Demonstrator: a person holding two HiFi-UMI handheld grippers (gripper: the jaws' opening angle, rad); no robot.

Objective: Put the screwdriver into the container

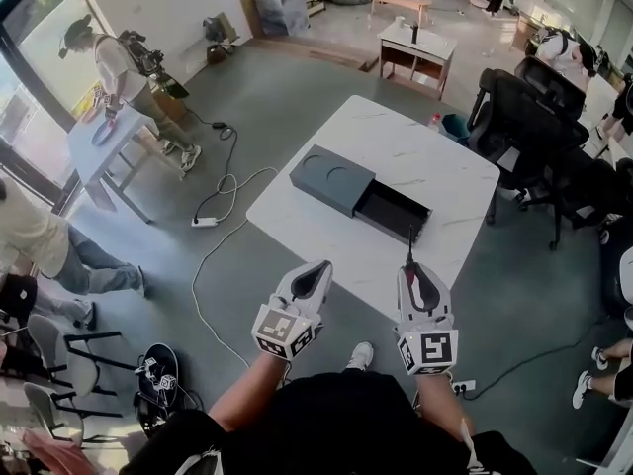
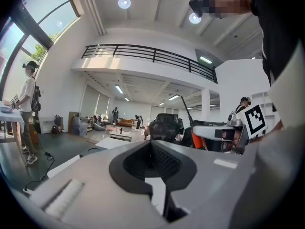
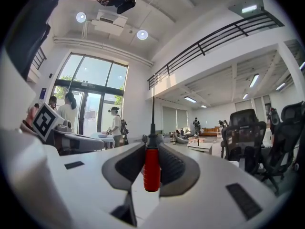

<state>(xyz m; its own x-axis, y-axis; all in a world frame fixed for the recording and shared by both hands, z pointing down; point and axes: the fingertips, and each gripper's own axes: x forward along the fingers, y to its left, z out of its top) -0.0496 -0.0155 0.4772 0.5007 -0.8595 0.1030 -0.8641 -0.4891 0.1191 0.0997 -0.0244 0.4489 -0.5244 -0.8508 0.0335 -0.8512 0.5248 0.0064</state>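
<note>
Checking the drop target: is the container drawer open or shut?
Open: the drawer stands pulled out of the container, its inside showing.

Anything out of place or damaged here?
Nothing stands out. The container sits flat on the table, drawer pulled open; the right gripper holds the screwdriver straight between its jaws, shaft pointing ahead.

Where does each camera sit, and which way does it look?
Head view: on the person's head, steeply down at table and container; shows left gripper, right gripper, forearms.
Left gripper view: on the left gripper, level along its empty jaws toward an office chair.
Right gripper view: on the right gripper, level along jaws clamping the screwdriver.
Shared: each gripper view shows the other gripper.
</note>
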